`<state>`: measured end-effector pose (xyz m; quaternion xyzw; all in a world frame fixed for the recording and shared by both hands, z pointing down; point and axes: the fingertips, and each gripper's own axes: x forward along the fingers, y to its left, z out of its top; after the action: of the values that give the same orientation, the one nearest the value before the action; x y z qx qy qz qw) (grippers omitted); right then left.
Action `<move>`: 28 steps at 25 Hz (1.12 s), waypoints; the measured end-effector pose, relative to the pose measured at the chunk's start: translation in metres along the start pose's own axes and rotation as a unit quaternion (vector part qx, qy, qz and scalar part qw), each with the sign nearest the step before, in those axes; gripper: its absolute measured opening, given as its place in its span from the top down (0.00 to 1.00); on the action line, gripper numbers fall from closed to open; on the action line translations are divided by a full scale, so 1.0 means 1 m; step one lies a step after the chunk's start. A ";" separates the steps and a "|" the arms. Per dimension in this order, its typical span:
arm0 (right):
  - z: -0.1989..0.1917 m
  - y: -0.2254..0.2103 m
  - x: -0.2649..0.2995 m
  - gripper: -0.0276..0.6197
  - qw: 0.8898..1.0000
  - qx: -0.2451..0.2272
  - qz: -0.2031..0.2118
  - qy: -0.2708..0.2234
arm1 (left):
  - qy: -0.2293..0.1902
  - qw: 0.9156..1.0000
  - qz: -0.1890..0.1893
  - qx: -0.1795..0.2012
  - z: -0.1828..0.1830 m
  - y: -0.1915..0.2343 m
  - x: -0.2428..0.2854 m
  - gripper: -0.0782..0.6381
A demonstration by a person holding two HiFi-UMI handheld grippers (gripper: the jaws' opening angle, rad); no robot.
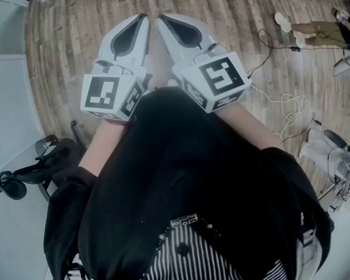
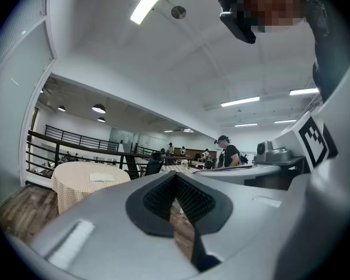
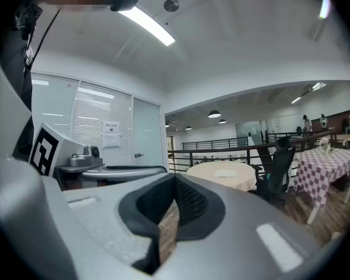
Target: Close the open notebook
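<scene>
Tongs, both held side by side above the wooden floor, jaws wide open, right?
No: the left tongs and right tongs are shut and empty, as their own gripper views show. Side by side above the wooden floor is right.

Head view steeply down, gripper views level into room (sharing round table (image 2: 70, 188))

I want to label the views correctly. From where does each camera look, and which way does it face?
Head view: on the head, facing steeply down at the floor; shows the torso, forearms, left tongs and right tongs.
Left gripper view: on the left tongs, facing the room along its shut jaws; right tongs at right.
Right gripper view: on the right tongs, likewise; left tongs at left.
Shared: both gripper views see the round table.
</scene>
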<state>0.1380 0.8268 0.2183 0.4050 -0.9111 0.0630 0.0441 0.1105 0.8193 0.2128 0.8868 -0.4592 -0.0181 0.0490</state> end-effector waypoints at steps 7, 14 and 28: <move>-0.005 -0.016 -0.004 0.96 1.000 0.011 0.010 0.009 | 0.010 0.999 0.025 -0.016 -0.005 0.007 0.009 0.89; -0.003 -0.035 0.003 0.95 1.000 0.025 0.016 0.000 | 0.020 1.000 0.020 0.004 -0.007 -0.009 0.031 0.89; -0.010 -0.054 0.048 0.95 0.998 0.051 0.041 -0.004 | 0.029 0.998 0.046 0.006 -0.018 0.036 0.053 0.89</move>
<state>0.1458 0.7573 0.2390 0.3688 -0.9229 0.1091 0.0168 0.1134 0.7569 0.2346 0.8650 -0.4982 0.0131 0.0579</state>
